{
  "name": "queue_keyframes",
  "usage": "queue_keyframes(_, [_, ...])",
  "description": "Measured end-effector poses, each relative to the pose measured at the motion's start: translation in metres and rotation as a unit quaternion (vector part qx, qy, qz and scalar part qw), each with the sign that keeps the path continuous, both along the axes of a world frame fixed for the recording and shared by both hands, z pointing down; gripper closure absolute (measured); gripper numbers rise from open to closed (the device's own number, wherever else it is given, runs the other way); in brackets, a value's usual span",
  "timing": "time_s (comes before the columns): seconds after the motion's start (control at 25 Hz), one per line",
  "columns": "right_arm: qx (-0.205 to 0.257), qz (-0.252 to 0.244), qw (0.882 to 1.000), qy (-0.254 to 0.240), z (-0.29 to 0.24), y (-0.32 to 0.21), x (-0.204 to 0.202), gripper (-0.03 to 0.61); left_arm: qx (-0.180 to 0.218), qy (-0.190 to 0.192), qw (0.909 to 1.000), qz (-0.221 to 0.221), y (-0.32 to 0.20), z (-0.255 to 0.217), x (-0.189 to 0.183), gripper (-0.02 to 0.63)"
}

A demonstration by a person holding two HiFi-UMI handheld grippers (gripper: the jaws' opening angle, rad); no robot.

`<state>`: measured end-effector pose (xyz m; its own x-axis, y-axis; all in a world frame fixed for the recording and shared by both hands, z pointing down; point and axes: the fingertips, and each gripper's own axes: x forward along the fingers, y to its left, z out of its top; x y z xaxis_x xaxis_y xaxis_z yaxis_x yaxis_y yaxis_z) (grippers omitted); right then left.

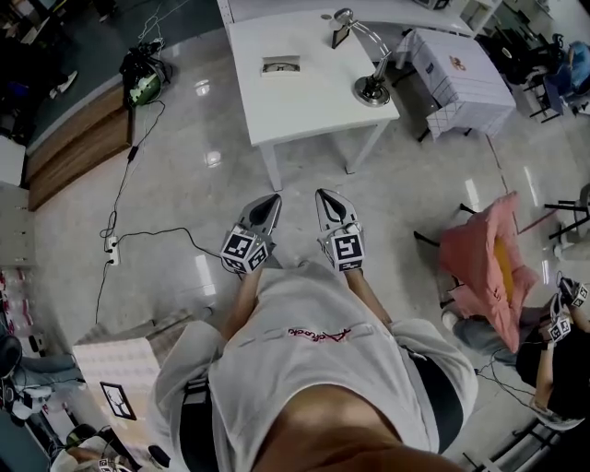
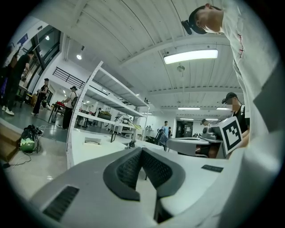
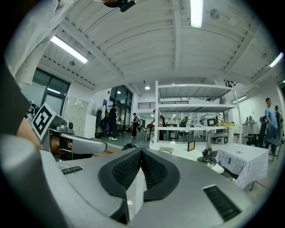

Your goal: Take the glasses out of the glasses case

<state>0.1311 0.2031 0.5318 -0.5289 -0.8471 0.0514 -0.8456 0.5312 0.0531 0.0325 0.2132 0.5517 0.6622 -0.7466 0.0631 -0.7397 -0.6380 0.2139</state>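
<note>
Left gripper (image 1: 273,199) and right gripper (image 1: 324,195), closed on nothing, held far from glasses case (image 1: 280,64); case could be shoved if approached unopened.

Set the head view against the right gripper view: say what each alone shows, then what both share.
Only the head view shows a pink cloth and a power strip on the floor. Only the right gripper view shows ceiling lights and a tall shelf rack. Both show the white table, its lamp, the checked cloth, the left gripper and the right gripper, both shut.
</note>
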Motion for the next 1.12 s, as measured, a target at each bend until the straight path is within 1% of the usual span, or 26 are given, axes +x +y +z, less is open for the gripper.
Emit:
queue_keyframes(0.28, [-0.010,-0.010,1.000,-0.005,0.007,-0.017,0.002,0.551,0.004,-0.004,0.9999,-0.009,-0.018,-0.001,0.001,0.615])
queue_keyframes(0.68, [-0.006,-0.012,1.000,-0.001,0.012,-0.058,-0.002,0.551,0.011,0.000,0.9999,0.000,-0.060,0.002,0.006,0.615])
queue_keyframes(0.84, [-0.004,-0.010,1.000,0.001,0.016,-0.083,-0.011,0.551,0.009,0.002,1.0000,0.002,-0.085,0.008,-0.003,0.615])
queue_keyframes(1.12, [-0.011,-0.001,1.000,0.011,0.021,-0.148,-0.028,0.551,0.006,0.009,0.9999,0.009,-0.150,0.012,-0.020,0.615])
